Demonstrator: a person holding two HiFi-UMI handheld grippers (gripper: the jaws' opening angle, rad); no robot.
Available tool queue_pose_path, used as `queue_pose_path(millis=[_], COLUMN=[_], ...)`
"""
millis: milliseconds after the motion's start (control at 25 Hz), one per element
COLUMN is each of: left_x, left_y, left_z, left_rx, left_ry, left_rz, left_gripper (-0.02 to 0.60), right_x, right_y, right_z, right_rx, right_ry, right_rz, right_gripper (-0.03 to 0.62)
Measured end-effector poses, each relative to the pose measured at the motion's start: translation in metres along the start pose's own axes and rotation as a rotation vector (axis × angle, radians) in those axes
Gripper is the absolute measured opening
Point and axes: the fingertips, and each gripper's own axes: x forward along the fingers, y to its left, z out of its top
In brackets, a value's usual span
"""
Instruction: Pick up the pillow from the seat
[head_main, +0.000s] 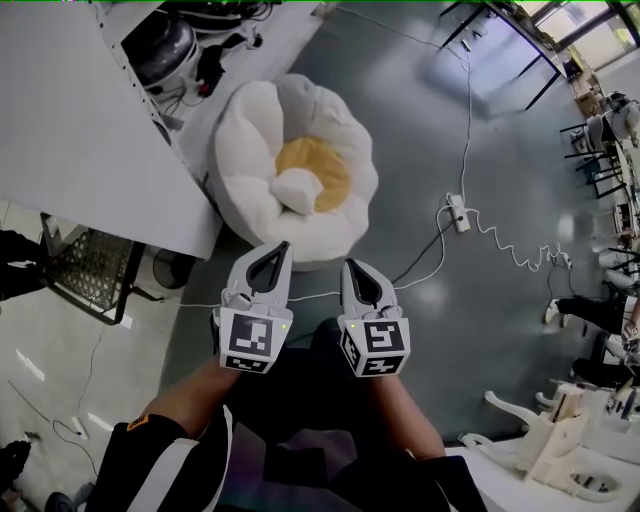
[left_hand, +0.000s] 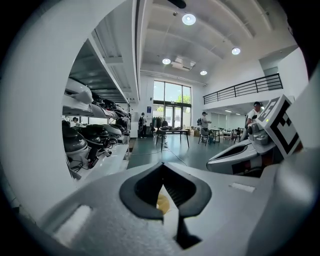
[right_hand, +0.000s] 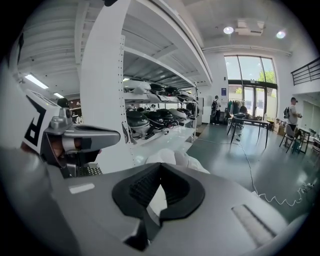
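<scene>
White pillow (head_main: 297, 190) rests on the flower-shaped seat (head_main: 250, 120); left claw (head_main: 285, 246) and right claw (head_main: 349, 264) clenched, empty.

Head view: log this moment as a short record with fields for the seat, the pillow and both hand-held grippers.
seat: white petal-shaped floor cushion with a yellow centre
pillow: small and white, lying on the seat at the near edge of the yellow centre
left hand-held gripper: jaws together, empty, tip by the seat's near rim
right hand-held gripper: jaws together, empty, beside the left one
task state: pillow not yet picked up
</scene>
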Motion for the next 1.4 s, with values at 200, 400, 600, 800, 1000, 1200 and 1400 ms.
queue_pose_path(millis=[200, 400, 600, 800, 1000, 1200, 1400], left_x=[0.012, 0.036, 0.070, 0.111, 0.161, 0.194, 0.224], left_y=[0.009, 0.024, 0.029, 0.025, 0.027, 0.029, 0.034], left_z=[-0.001, -0.006, -0.018, -0.043, -0.072, -0.106, -0.153], left_rx=[-0.002, -0.003, -0.032, -0.083, -0.107, -0.125, -0.158], left_ry=[0.005, 0.022, 0.065, 0.132, 0.178, 0.228, 0.278], left_rz=[0.031, 0.075, 0.124, 0.174, 0.210, 0.258, 0.287], left_gripper=[0.005, 0.005, 0.005, 0.005, 0.005, 0.005, 0.005], right_x=[0.016, 0.047, 0.081, 0.119, 0.169, 0.210, 0.249], right_y=[-0.006, -0.021, -0.041, -0.067, -0.094, -0.110, -0.114], right_z=[0.002, 0.005, -0.004, -0.028, -0.053, -0.079, -0.114], right_rx=[-0.009, -0.021, -0.032, -0.038, -0.039, -0.058, -0.095], right_ry=[0.006, 0.019, 0.073, 0.145, 0.203, 0.250, 0.319], right_rz=[0.018, 0.038, 0.103, 0.171, 0.215, 0.264, 0.312], right_gripper=[0.002, 0.002, 0.002, 0.002, 0.002, 0.002, 0.002])
